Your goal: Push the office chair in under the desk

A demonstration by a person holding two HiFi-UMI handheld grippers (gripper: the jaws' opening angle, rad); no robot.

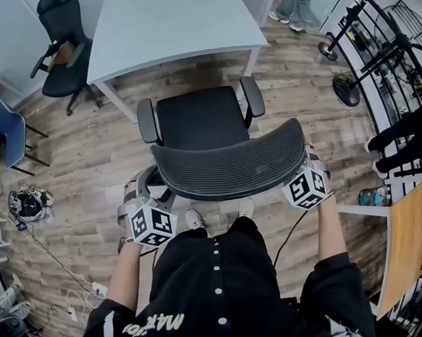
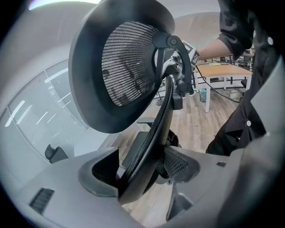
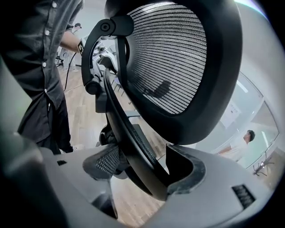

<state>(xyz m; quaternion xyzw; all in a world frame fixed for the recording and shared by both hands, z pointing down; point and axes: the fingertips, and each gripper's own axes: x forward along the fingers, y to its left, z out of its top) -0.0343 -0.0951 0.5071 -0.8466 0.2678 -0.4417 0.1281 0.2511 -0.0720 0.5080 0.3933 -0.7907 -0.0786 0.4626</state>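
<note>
Currently the left tongs and the right tongs are each clenched on the rim of the backrest, one at either outer end of its curve. Everything we do to the chair therefore goes through two narrow bites on a smooth, rounded edge. We judge the first risk to lie there: a push aimed more downward than forward could let the rim slide out of the jaws, or tilt the backrest instead of rolling the chair. Our shoes stand just behind the base, so a long step could kick it and jolt the grip. Next comes the swivel: if one hand leads the other, the seat will probably turn on its column and the chair will wander off line. That matters because of where it stands. It faces the desk with the seat's far edge near the desk's front edge but not yet under it, roughly between the two legs. The right armrest sits nearly in line with the right desk leg, so a small twist could drive it into that leg. We cannot tell from above whether either armrest is low enough to pass beneath the top.
</note>
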